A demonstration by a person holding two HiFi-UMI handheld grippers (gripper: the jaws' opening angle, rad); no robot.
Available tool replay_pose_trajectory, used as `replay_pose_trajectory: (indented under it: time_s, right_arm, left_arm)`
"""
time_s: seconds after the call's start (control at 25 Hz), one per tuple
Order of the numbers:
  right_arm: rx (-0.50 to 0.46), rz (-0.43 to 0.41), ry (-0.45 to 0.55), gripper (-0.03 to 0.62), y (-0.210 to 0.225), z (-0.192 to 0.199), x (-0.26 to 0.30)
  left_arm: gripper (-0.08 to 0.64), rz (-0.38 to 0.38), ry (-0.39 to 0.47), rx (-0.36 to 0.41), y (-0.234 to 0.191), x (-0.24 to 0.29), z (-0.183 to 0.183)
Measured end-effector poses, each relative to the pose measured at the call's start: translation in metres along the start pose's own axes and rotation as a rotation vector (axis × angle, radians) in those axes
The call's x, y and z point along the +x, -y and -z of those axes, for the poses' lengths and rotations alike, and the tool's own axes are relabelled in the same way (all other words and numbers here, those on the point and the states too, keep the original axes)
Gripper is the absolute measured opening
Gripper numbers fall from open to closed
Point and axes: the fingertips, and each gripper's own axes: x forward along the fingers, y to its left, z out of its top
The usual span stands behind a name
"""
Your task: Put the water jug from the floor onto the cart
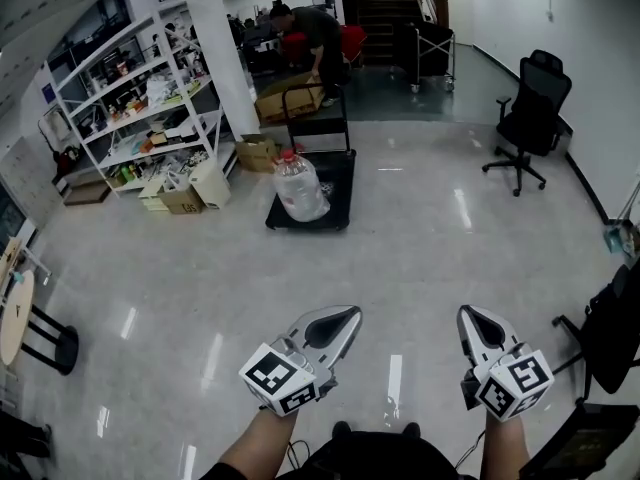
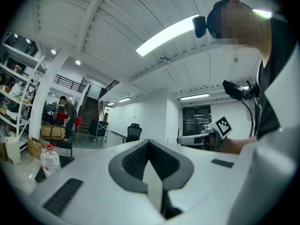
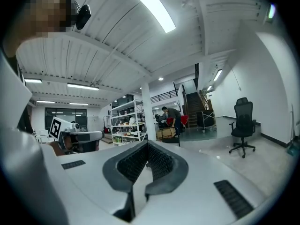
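– So, where is the clear plastic water jug with a red cap [image 1: 298, 186]?

– Far out on the glossy grey floor [image 1: 420, 258], standing upright on the deck of a black flat platform cart [image 1: 338, 196]. It sits toward the cart's left side. The cart's black tube handle [image 1: 315, 88] rises at its far end.

– And the two tongs?

– Both are near, at the bottom of the head view, well apart from the cart. The left tongs [image 1: 338, 320] and the right tongs [image 1: 478, 320] are white and point toward the far side of the room, side by side with a gap between them.

– Are they grasping anything?

– No. In the left gripper view the left tongs [image 2: 149, 159] are clenched: the dark ribbed pads [image 2: 133, 161] meet at the tip with nothing between them. In the right gripper view the right tongs [image 3: 147, 159] are clenched too, and empty.

– What surrounds the cart?

– To its left is a white metal shelf unit [image 1: 130, 98] crowded with goods, with brown cardboard boxes [image 1: 258, 153] on the floor beside it. A white square pillar [image 1: 225, 48] rises just beyond the boxes. Farther off, a person in dark clothes [image 1: 312, 30] bends forward. A black wheeled office chair [image 1: 525, 118] stands far right, near the white wall.
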Motion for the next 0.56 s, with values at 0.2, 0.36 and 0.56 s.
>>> replay_pose_trajectory:
  time_s: [0.2,0.36,0.56]
  right_arm:
    - [-0.006,0.003,0.002,0.002,0.004,-0.007,-0.006]
    - [-0.004,0.003,0.007,0.002,0.012,-0.008,-0.007]
    - [-0.008,0.003,0.011,0.002,0.018,-0.011,-0.006]
  left_arm:
    - [0.000,0.000,0.004,0.006,0.007,0.000,-0.004]
    - [0.000,-0.038,0.024,-0.019,0.006,0.000,-0.004]
    - [0.000,-0.023,0.023,-0.008,0.012,0.005,-0.004]
